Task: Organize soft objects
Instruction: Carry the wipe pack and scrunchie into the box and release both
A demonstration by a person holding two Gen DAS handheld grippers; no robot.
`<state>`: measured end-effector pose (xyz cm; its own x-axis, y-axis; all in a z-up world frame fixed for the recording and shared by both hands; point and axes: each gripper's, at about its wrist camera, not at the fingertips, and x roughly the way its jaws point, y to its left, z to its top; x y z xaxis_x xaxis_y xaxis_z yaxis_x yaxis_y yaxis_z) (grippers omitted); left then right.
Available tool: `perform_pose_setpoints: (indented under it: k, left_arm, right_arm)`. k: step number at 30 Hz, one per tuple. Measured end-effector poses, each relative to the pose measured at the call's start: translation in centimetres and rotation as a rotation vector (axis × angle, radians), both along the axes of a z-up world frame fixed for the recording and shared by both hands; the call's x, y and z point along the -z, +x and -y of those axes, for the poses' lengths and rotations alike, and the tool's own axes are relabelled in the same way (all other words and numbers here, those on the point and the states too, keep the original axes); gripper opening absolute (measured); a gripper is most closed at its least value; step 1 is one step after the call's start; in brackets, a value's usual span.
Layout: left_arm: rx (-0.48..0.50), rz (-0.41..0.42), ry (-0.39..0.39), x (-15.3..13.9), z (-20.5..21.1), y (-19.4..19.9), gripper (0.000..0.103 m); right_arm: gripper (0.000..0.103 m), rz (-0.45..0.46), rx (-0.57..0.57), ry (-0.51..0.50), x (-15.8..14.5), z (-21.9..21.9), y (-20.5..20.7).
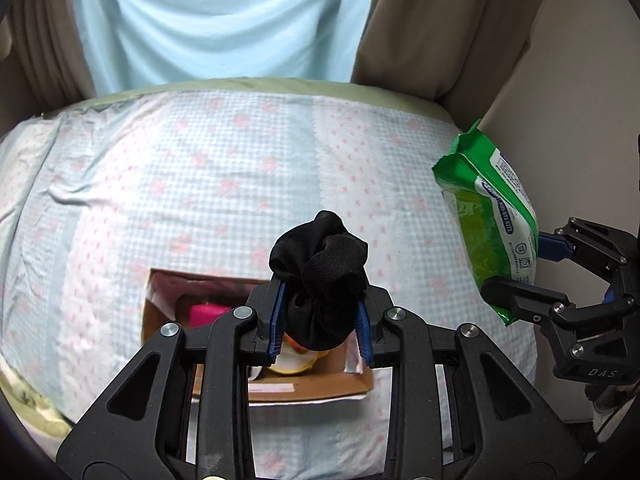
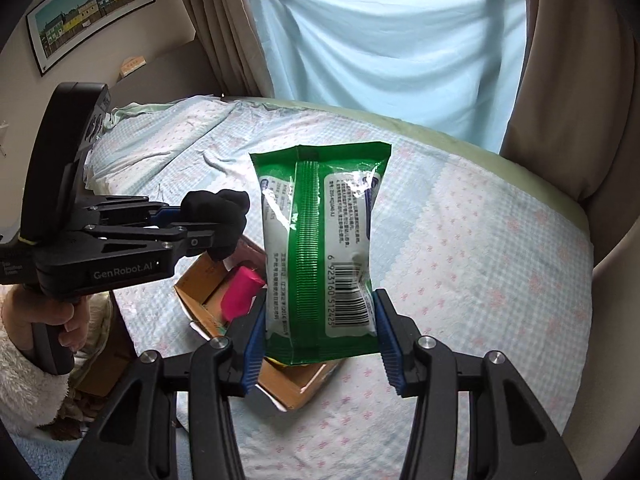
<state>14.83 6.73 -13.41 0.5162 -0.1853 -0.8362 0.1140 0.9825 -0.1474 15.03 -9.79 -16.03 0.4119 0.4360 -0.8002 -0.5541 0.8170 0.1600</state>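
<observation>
My left gripper is shut on a black balled-up sock, held in the air above an open cardboard box on the bed. In the right wrist view the same sock shows in the left gripper at the left. My right gripper is shut on the lower end of a green wet-wipes pack, which stands upright over the box. From the left wrist view the pack and right gripper hang at the right. The box holds a pink item and a yellowish item.
The bed carries a light blue and pink checked cover. A pale blue sheet hangs behind it between beige curtains. A framed picture is on the left wall. A hand in a fleecy white sleeve holds the left gripper.
</observation>
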Motion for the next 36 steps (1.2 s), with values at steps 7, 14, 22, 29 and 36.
perform_pose_setpoints:
  k: [7, 14, 22, 29, 36]
  left_arm:
    - [-0.051, -0.106, 0.013, 5.6, -8.4, -1.4, 0.026]
    - [-0.006, -0.203, 0.005, 11.9, -13.6, -0.5, 0.026]
    - [0.097, -0.296, 0.041, 18.1, -14.4, 0.7, 0.026]
    - [0.159, -0.317, 0.041, 20.3, -14.1, 0.6, 0.079]
    - [0.225, -0.299, 0.083, 21.2, -13.5, 0.3, 0.103]
  right_arm:
    - [0.045, -0.129, 0.099, -0.019, 4.9, -6.7, -1.5]
    - [0.045, -0.252, 0.218, -0.060, 10.5, -11.0, -2.0]
    - [0.046, -0.353, 0.282, -0.078, 15.2, -13.6, -1.0]
    - [0.064, -0.404, 0.297, -0.095, 17.2, -13.9, 0.5]
    - [0.103, -0.379, 0.413, -0.092, 16.9, -10.9, 0.6]
